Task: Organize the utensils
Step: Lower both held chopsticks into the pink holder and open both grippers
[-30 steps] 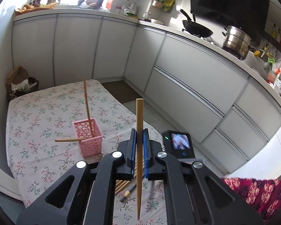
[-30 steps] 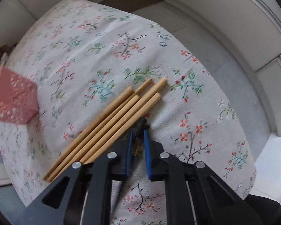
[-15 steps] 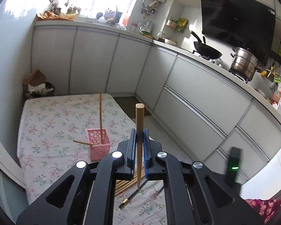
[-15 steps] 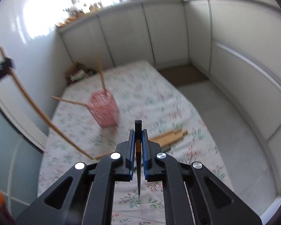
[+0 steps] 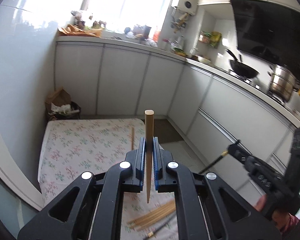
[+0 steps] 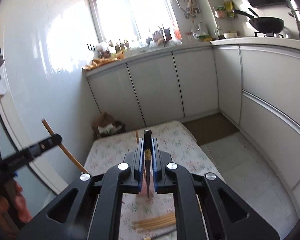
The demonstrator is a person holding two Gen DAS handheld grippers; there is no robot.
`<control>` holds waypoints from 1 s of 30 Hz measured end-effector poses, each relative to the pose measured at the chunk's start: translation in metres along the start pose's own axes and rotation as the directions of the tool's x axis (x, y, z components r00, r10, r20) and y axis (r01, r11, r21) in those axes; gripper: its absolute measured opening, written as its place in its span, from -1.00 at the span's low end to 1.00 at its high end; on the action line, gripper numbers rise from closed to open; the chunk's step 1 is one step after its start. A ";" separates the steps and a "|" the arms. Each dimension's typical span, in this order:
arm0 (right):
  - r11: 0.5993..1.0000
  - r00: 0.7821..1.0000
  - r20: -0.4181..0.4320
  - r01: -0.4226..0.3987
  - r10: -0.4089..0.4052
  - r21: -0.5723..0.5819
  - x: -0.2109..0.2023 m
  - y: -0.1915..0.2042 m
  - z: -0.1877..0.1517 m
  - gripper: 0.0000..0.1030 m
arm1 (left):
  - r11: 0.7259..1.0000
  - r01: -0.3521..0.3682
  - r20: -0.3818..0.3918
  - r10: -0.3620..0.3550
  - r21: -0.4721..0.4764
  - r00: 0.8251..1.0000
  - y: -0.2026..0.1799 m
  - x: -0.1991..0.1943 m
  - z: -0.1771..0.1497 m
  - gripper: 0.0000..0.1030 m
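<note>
Table (image 5: 56, 156): floral cloth; work surface low in both views.
Left gripper (image 5: 149, 160): raised, jaws clamped on 1 wooden chopstick (image 5: 149, 132), upright, tip down, apparently for dropping into a holder.
Right gripper (image 6: 148, 160): raised, jaws clamped on 1 black chopstick (image 6: 147, 140), likewise vertical.
Loose chopsticks (image 6: 156, 222): bundle flat on the cloth, unsorted.
Holder: hidden behind the jaws; 1 stick (image 5: 132, 138) stands there.

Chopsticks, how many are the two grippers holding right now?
2. One wooden chopstick is clamped in the left gripper, one black chopstick in the right gripper. A loose bundle lies on the floral cloth below; its count is blurred.
</note>
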State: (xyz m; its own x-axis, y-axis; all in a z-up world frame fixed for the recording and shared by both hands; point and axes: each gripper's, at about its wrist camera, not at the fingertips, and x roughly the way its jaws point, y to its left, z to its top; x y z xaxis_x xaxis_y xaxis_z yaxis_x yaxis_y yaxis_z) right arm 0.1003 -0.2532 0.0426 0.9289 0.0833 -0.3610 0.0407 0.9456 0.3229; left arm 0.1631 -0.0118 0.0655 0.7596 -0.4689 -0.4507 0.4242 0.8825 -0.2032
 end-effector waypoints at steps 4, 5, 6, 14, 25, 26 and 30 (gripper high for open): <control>1.000 1.000 0.019 -0.021 0.021 0.002 0.028 0.004 0.010 -0.86 | 0.999 -0.043 0.019 0.043 -0.016 0.999 0.009 0.032 0.011 -0.88; 1.000 0.999 0.018 -0.026 0.026 0.003 0.037 0.005 0.010 -0.86 | 0.997 -0.074 0.028 0.074 -0.007 0.997 0.010 0.040 0.013 -0.88; 1.000 0.999 0.020 -0.029 0.029 0.003 0.046 0.006 0.011 -0.86 | 0.996 -0.085 0.033 0.085 0.000 0.996 0.011 0.050 0.014 -0.88; 0.999 0.999 0.000 -0.050 0.050 0.005 0.100 0.010 -0.003 -0.86 | 0.993 -0.122 -0.016 0.122 -0.003 0.992 0.027 0.121 0.000 -0.84; 0.999 0.999 -0.033 -0.043 0.042 -0.026 0.136 0.022 -0.020 -0.86 | 0.984 -0.110 0.145 0.130 -0.141 0.981 0.056 0.048 -0.006 -0.38; 0.999 0.998 -0.036 -0.044 0.043 -0.027 0.138 0.025 -0.022 -0.86 | 0.982 -0.109 0.164 0.135 -0.156 0.977 0.059 0.039 -0.007 -0.37; 0.998 0.998 -0.054 -0.045 0.043 -0.038 0.151 0.035 -0.027 -0.85 | 0.973 -0.119 0.224 0.163 -0.196 0.961 0.069 0.010 -0.014 -0.37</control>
State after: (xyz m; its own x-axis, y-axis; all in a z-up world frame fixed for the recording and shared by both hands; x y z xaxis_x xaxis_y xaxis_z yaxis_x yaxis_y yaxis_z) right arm 0.2318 -0.1988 -0.0245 0.9085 0.1404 -0.3935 -0.0149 0.9521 0.3053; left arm 0.1926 0.0447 0.0352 0.9095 -0.3151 -0.2711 0.2259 0.9222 -0.3140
